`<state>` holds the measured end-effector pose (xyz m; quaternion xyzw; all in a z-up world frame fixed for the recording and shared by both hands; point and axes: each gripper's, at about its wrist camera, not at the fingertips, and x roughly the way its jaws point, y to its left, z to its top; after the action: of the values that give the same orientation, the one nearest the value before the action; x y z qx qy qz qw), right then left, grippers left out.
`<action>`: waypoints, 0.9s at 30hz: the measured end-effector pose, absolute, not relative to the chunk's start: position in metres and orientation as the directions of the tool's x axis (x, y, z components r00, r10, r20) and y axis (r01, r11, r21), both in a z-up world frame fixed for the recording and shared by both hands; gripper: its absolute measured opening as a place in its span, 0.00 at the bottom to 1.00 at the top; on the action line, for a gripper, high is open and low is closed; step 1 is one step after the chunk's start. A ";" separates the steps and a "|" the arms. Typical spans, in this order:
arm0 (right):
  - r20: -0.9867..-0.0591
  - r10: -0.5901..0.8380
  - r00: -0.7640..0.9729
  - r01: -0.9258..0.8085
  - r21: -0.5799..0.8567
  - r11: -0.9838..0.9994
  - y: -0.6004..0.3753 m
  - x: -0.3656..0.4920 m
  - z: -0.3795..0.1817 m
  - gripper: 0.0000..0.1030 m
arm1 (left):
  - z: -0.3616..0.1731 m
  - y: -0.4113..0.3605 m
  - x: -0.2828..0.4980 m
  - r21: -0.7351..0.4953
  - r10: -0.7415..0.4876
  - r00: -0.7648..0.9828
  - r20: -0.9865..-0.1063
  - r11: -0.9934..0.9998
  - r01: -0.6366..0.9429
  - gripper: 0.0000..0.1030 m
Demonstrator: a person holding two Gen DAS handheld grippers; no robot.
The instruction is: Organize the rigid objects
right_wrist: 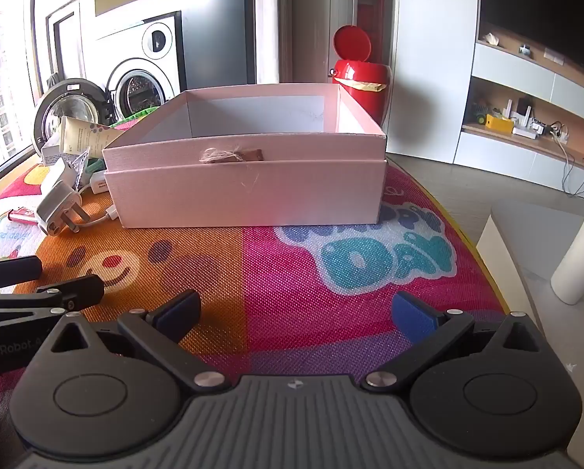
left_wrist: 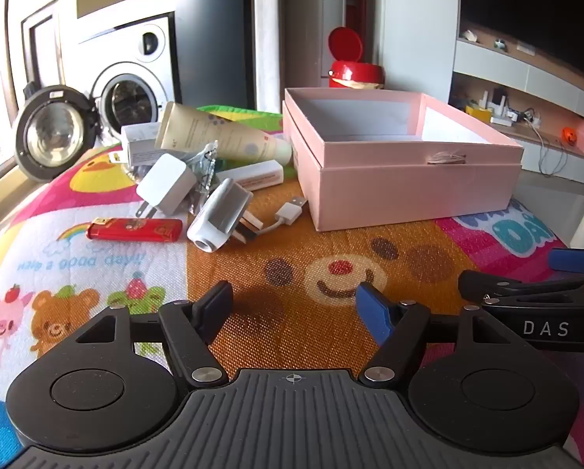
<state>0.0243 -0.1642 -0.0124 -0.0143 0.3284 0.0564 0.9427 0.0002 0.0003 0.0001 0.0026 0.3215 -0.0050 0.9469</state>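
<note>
An open, empty pink box (left_wrist: pixel 409 179) sits on the colourful mat (left_wrist: pixel 292 273); it also shows in the right wrist view (right_wrist: pixel 248 191). Left of it lies a pile: a beige tube (left_wrist: pixel 213 133), a white charger (left_wrist: pixel 166 183), a white three-pin plug (left_wrist: pixel 217 217) with USB cable (left_wrist: pixel 290 211), a red lighter (left_wrist: pixel 135 230), a small white box (left_wrist: pixel 252 174). My left gripper (left_wrist: pixel 293 308) is open and empty, well short of the pile. My right gripper (right_wrist: pixel 295 312) is open and empty in front of the box.
A washing machine (left_wrist: pixel 131 93) with its door open stands behind the pile. A red bin (right_wrist: pixel 360 78) stands behind the box. The mat's right edge (right_wrist: pixel 483 242) drops to the floor, with a white post (right_wrist: pixel 581 250) beside it.
</note>
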 end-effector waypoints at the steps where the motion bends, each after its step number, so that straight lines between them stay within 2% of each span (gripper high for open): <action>1: -0.628 0.096 0.772 -0.116 0.010 0.993 -0.164 0.025 -0.012 1.00 | 0.000 0.000 0.000 0.001 -0.008 0.795 -0.607 1.000 0.011 0.74; 27: -0.622 0.097 0.777 -0.116 0.010 0.993 -0.164 0.024 -0.013 1.00 | 0.000 0.000 0.000 0.013 -0.001 0.798 -0.603 1.000 0.011 0.74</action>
<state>0.0244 -0.1643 -0.0126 -0.0145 0.3292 0.0563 0.9425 0.0001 0.0000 0.0001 0.0079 0.3182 -0.0031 0.9480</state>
